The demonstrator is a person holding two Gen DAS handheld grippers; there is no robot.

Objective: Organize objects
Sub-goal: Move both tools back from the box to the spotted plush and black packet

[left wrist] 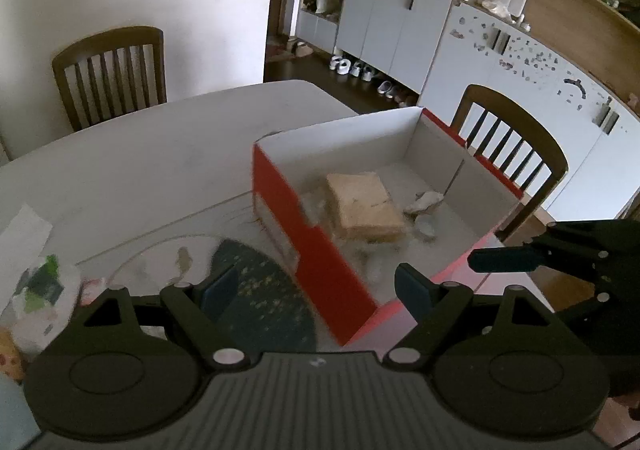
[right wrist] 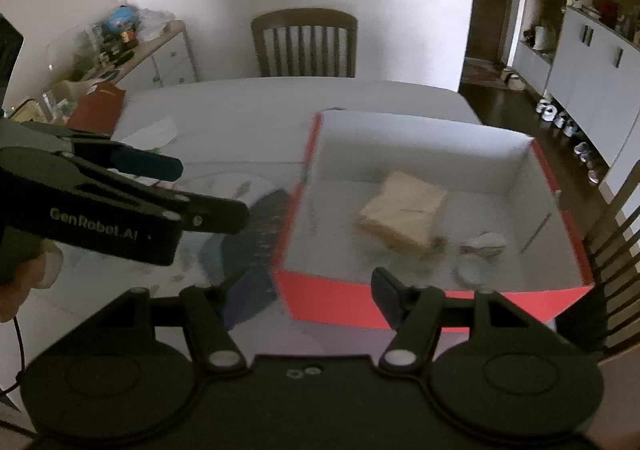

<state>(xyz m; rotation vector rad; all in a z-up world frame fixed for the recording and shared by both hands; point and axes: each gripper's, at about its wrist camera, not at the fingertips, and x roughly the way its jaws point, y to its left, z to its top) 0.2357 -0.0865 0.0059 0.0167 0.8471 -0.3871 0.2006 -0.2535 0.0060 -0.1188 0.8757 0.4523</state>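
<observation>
Red box (left wrist: 320, 250) sits open on white table (left wrist: 160, 137); tan packet (left wrist: 366, 205) lies inside. Left gripper (left wrist: 316, 290) spread wide, empty. Right gripper (right wrist: 304, 290) parted, holds nothing, near box front wall.

Probably home: dining table (right wrist: 280, 101), shoes (left wrist: 352, 69)

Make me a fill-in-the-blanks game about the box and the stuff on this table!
1. The box is ____ on the outside and white inside.
2. The tan packet lies ____ the box.
3. Both the left gripper and the right gripper hold ____.
4. Behind the table stands a wooden ____.

Missing words: red; inside; nothing; chair
</observation>
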